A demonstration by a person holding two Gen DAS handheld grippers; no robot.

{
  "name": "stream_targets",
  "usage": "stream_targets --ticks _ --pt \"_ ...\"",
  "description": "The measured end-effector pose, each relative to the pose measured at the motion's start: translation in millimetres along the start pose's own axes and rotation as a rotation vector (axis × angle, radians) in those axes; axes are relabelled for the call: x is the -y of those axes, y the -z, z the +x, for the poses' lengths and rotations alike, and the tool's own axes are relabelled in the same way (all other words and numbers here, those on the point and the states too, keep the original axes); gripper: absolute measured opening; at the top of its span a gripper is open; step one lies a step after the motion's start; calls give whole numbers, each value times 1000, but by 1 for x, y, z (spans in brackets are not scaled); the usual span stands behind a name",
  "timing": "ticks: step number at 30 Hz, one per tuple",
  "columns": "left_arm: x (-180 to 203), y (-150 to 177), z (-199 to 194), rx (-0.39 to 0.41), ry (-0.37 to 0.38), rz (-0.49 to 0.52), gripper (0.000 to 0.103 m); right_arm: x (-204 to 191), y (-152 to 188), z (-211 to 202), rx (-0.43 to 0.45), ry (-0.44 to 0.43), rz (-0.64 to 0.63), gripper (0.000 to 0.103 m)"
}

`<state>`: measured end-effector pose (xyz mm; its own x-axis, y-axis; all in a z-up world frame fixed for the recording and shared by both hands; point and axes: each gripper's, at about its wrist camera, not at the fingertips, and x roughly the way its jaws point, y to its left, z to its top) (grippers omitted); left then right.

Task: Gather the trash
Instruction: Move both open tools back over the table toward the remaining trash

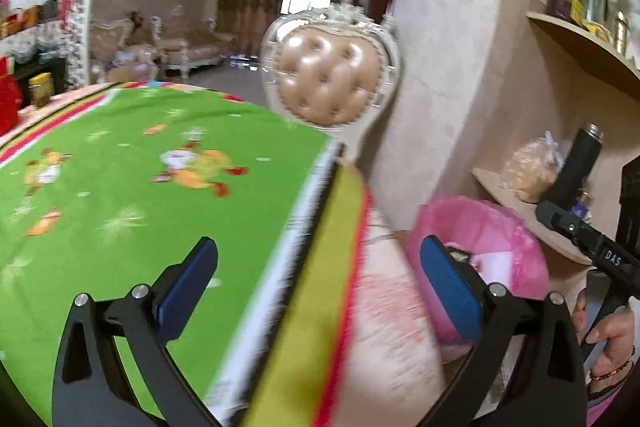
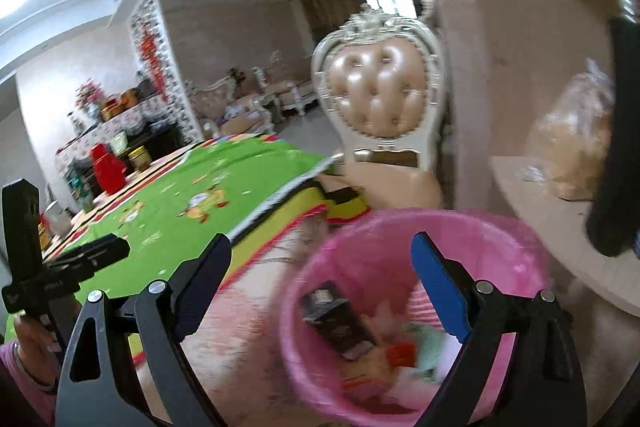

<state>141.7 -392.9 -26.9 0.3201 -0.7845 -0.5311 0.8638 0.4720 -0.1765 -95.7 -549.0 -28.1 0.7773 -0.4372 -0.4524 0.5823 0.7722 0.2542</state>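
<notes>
The right gripper (image 2: 320, 275) hangs with its 2 blue-padded jaws spread wide and nothing between them, directly over the mouth of the pink-lined trash bin (image 2: 516, 243). The bin sits below and slightly to the right of the jaw gap, beside the table's near corner. Inside it, blurred, lie about 4 pieces of trash: 1 dark rectangular carton (image 2: 340, 323) whose long axis runs from upper left to lower right, 1 red scrap (image 2: 400, 351), 1 pale green wrapper (image 2: 430, 347) and 1 yellowish packet (image 2: 364, 375); the exact count cannot be fixed through the blur.

The left gripper (image 1: 320, 283) also has its 2 jaws spread and empty. It straddles the edge of the table, with the green cartoon tablecloth (image 1: 140, 187) under its left jaw and the same bin (image 1: 516, 239) off to its right, so the right gripper is the nearer to the bin.

No loose trash shows on the visible stretch of cloth, so collection looks nearly or fully done; any further piece would have to be sought out of view.

Beyond the table stands 1 tufted beige chair (image 1: 332, 79). To the right, 1 wall shelf (image 2: 560, 227) carries 1 bag of food (image 2: 572, 147) and 1 black flask (image 1: 576, 167).
</notes>
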Motion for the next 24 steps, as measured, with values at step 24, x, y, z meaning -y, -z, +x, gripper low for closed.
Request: stream_targets --ticks 24 --pt "-325 95 -235 -5 -634 -312 98 -383 85 121 -340 -500 -505 86"
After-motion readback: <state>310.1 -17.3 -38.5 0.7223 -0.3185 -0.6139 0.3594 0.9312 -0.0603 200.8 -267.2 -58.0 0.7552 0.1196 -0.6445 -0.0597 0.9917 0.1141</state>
